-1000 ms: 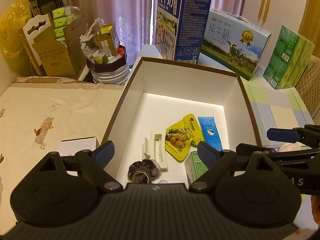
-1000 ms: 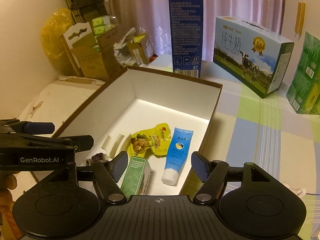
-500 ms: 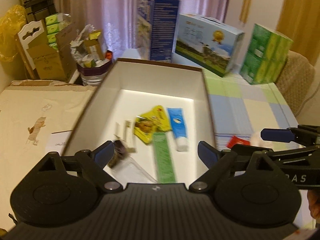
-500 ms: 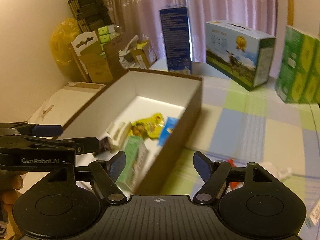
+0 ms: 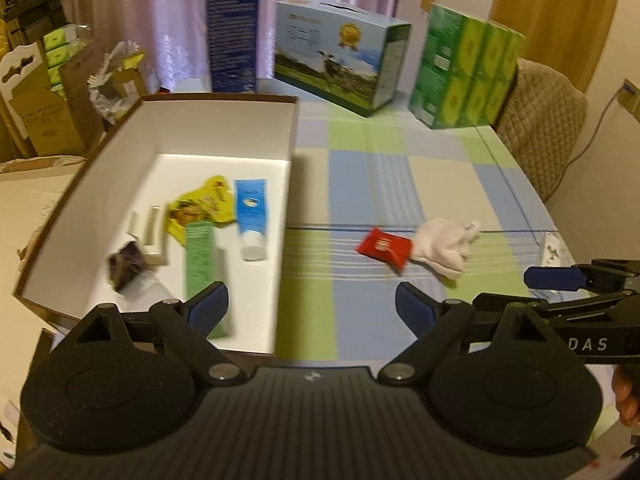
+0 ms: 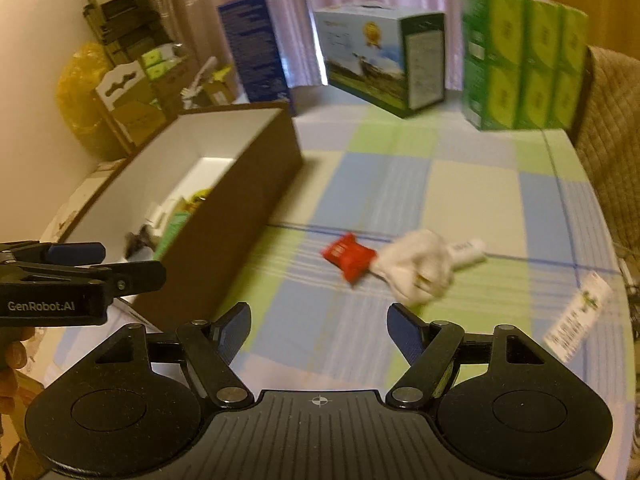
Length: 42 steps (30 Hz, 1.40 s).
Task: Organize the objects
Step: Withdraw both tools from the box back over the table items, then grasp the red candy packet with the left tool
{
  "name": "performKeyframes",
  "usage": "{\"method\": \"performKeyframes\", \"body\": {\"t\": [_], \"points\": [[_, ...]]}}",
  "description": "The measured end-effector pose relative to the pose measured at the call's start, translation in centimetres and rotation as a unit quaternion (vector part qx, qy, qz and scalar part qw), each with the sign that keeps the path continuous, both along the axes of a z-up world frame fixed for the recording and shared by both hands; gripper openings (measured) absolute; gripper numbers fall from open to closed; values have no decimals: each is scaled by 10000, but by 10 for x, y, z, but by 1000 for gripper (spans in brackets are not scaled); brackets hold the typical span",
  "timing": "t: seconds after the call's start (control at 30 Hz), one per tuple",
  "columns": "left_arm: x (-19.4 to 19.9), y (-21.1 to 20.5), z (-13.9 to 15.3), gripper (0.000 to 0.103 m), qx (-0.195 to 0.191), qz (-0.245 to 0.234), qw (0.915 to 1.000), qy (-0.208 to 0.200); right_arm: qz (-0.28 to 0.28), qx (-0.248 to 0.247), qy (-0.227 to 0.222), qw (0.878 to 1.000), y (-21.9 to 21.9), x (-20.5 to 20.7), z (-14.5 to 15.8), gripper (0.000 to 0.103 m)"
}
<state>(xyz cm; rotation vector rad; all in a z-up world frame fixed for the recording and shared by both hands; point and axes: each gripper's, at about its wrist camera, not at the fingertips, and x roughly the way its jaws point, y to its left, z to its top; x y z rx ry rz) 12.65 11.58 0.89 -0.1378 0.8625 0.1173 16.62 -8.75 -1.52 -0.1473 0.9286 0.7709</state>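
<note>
Both tools swung right; box holds tube, snack pouch.

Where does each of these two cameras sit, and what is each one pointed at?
Left wrist: rides the left gripper, looking down into the open box and across the checked tablecloth; the right gripper pokes in at right.
Right wrist: rides the right gripper, facing the red packet and white cloth; the left gripper and a hand show at left.
Shared: box, packet, cloth, both grippers open.
</note>
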Motion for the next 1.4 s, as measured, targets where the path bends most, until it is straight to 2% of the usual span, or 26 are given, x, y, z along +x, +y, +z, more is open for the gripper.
{"method": "performKeyframes", "body": {"t": [0.33, 0.77, 1.07, 1.13, 1.4], "points": [[16, -60, -10, 88, -47, -411, 9990, 149, -348, -131, 211, 9991, -54, 15, -12, 72], [45, -93, -26, 88, -11, -556, 9979, 345, -951, -222, 325, 9947, -101, 43, -23, 72], [76, -93, -44, 84, 143, -337, 9979, 526, -923, -193, 270, 9952, -101, 70, -38, 72], [84, -92, -49, 80, 153, -270, 9978, 585, -869, -180, 248, 9957, -98, 78, -41, 72], [124, -86, -73, 80, 136, 29, 9960, 881, -816, -264, 243, 9960, -85, 111, -56, 72]]}}
